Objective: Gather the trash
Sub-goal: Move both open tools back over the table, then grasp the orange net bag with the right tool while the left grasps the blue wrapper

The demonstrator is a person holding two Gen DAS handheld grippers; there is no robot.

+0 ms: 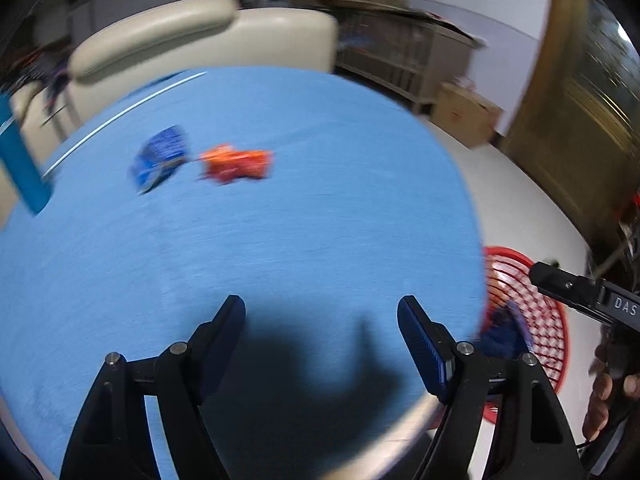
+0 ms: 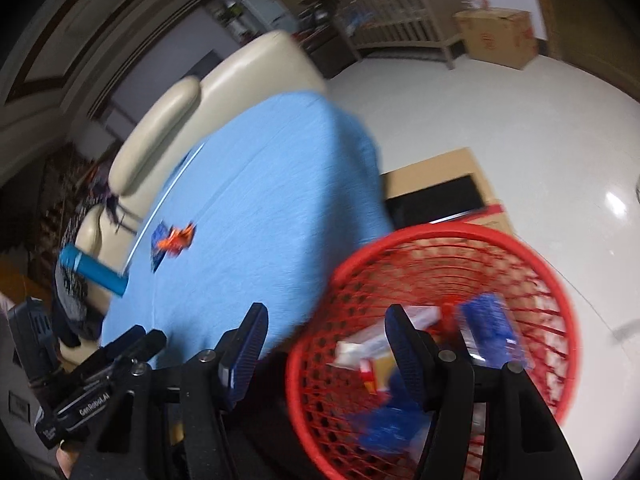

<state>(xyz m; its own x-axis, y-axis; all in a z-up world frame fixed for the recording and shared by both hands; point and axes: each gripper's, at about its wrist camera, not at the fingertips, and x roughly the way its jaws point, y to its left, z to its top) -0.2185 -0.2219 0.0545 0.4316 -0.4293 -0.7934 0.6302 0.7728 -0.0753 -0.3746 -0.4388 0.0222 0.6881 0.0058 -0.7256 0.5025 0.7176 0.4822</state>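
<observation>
A blue wrapper and an orange wrapper lie side by side on the far part of the blue table; both also show small in the right wrist view, the orange wrapper beside the blue one. My left gripper is open and empty above the table's near edge. My right gripper is open and empty above the rim of a red mesh basket on the floor. Blue and white wrappers lie inside it. The basket shows right of the table.
A blue cylinder stands at the table's left edge. A cream armchair is behind the table. A cardboard box and a shelf stand farther off. Flat cardboard lies on the white floor.
</observation>
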